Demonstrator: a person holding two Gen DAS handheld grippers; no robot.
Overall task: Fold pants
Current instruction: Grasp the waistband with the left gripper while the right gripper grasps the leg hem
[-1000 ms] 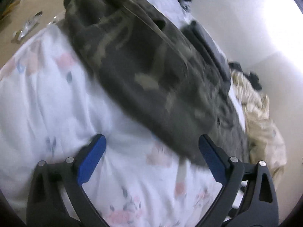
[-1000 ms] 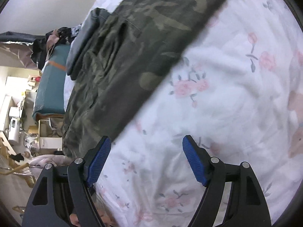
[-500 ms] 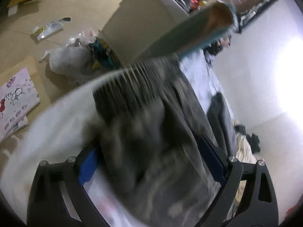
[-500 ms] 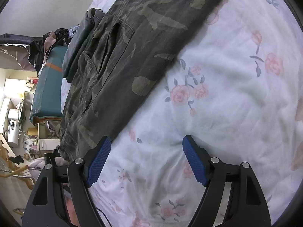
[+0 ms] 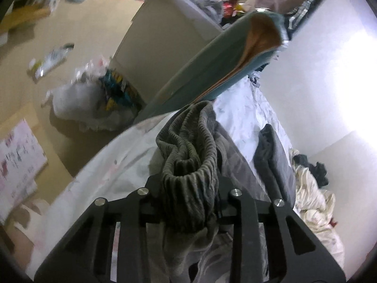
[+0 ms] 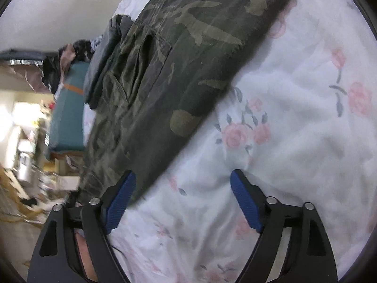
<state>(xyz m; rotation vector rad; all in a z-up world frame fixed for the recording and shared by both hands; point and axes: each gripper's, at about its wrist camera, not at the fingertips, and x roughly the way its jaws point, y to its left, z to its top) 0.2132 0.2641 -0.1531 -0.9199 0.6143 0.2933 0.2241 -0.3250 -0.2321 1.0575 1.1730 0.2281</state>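
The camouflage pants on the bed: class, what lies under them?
Under the camouflage pants lies a white floral bedsheet. At their far edge a dark grey garment lies alongside. The sheet directly beneath the pants is covered, so unseen.

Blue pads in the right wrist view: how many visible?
2. One blue pad at lower left, overlapping the edge of the camo pants; the other blue pad at lower right over the floral sheet. None seem hidden.

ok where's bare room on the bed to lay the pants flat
Free: the floral sheet right of the camo pants, running down past the right gripper, whose jaws are opening with nothing between them. Crowded: the wall side, with grey folded clothes against the pants.
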